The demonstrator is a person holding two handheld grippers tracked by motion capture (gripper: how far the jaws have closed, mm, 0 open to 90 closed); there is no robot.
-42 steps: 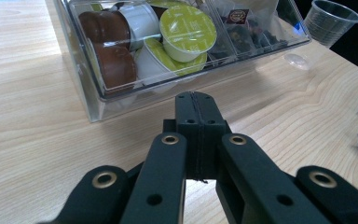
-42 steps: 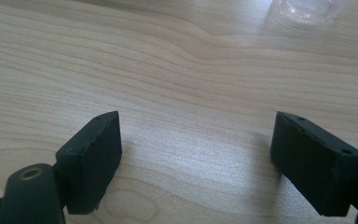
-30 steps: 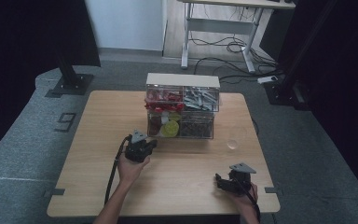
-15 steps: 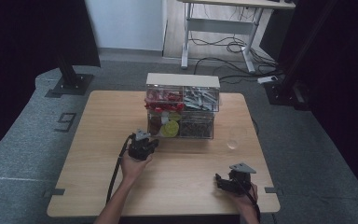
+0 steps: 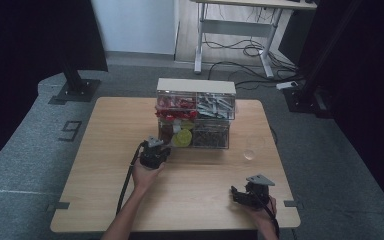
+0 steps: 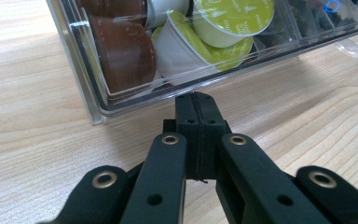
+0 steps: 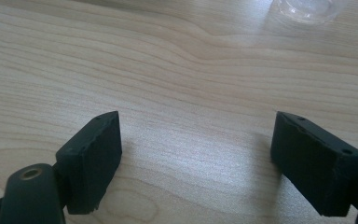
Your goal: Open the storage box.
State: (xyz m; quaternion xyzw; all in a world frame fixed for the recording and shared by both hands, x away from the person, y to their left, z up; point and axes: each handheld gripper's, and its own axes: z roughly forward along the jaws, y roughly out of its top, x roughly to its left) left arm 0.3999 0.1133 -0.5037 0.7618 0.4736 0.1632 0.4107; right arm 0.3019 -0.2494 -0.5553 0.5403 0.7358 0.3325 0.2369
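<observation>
A clear plastic drawer organizer point(image 5: 196, 115) stands at the middle of the wooden table point(image 5: 105, 150). Its lower left drawer point(image 6: 98, 100) holds brown pods point(image 6: 126, 51) and green-lidded pods point(image 6: 233, 18). My left gripper point(image 5: 165, 148) point(image 6: 198, 100) is shut with nothing between its jaws. Its tips sit low on the table, right at the bottom front edge of that drawer. My right gripper point(image 5: 234, 195) point(image 7: 196, 135) rests near the table's front right corner. Its jaws are wide open, with bare wood between them.
A small clear cup point(image 5: 250, 154) point(image 7: 307, 7) stands on the table to the right of the organizer, ahead of my right gripper. The upper drawers hold red items point(image 5: 177, 105) and grey metal parts point(image 5: 214, 104). A desk frame and cables lie on the floor beyond.
My left gripper has crept slightly forward and down toward the lower left drawer. The right gripper has stayed where it was.
</observation>
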